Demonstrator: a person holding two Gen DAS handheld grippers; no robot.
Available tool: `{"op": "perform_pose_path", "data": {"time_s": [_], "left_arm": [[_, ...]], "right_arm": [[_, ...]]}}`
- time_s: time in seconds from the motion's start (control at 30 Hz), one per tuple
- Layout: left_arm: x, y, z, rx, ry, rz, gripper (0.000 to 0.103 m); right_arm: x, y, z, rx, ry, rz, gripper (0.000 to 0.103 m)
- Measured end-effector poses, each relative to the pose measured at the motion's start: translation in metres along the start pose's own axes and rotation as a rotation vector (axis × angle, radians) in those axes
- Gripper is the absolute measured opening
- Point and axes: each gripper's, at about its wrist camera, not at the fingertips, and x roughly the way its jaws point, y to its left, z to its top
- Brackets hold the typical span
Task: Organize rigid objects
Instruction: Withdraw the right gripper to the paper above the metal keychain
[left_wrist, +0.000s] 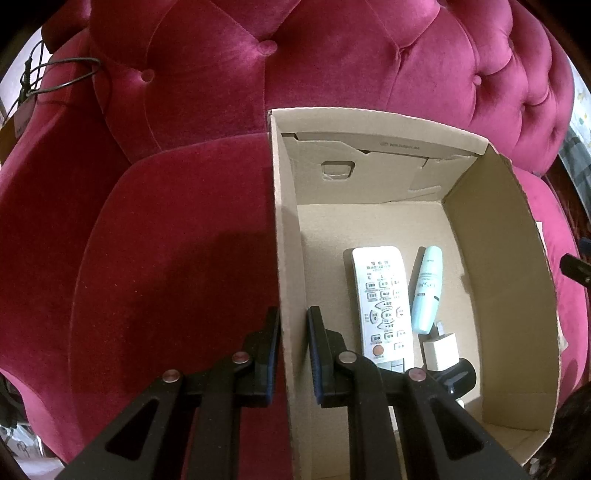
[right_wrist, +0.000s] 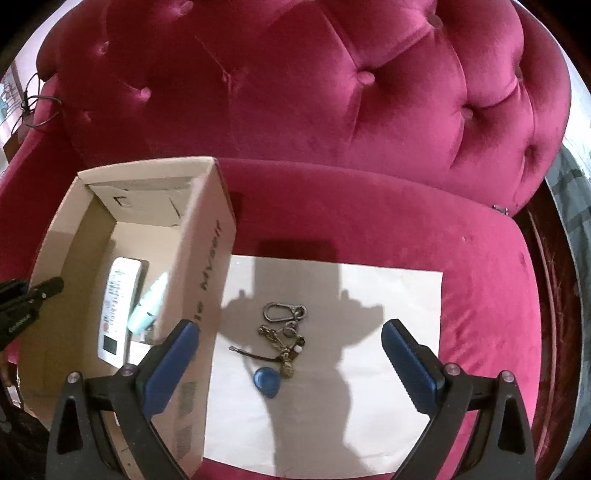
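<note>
Crimson velvet is filling both views, a tufted sofa (right_wrist: 332, 92) carrying everything else on its seat. Farthest left, the left gripper (left_wrist: 293, 354) is clamping the left wall of an open cardboard box (left_wrist: 288, 229), one blue-padded finger sitting outside the wall and the other inside, jaws closed tight on the cardboard. Just right of its inner finger, on the box floor, a white remote control (left_wrist: 382, 302) is lying lengthwise with its buttons facing up. Beside the remote to the right, a pale blue bottle (left_wrist: 426, 291) is lying on its side, and nearer the gripper a small white charger plug (left_wrist: 441, 352) is resting close to the bottle's lower end; a black object just below the plug is too hidden to identify. Moving right past the box's far wall, a white sheet of paper (right_wrist: 388, 295) is lying flat on the seat cushion, touching the box. The right gripper (right_wrist: 290, 345) is hovering over this sheet with its jaws spread wide and nothing pressed between them. Between its fingers, down on the paper, a bunch of keys (right_wrist: 282, 343) is lying with a carabiner at the far end and a blue round tag nearest the gripper.
</note>
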Motion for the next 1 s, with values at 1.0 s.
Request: {"op": "perform_pose_path", "data": {"time_s": [1.0], "left_arm": [[0.003, -0.004, 0.000, 0.009, 0.004, 0.015, 0.016]], "right_arm": [[0.094, -0.009, -0.032, -0.040, 0.111, -0.004, 0.096]]}}
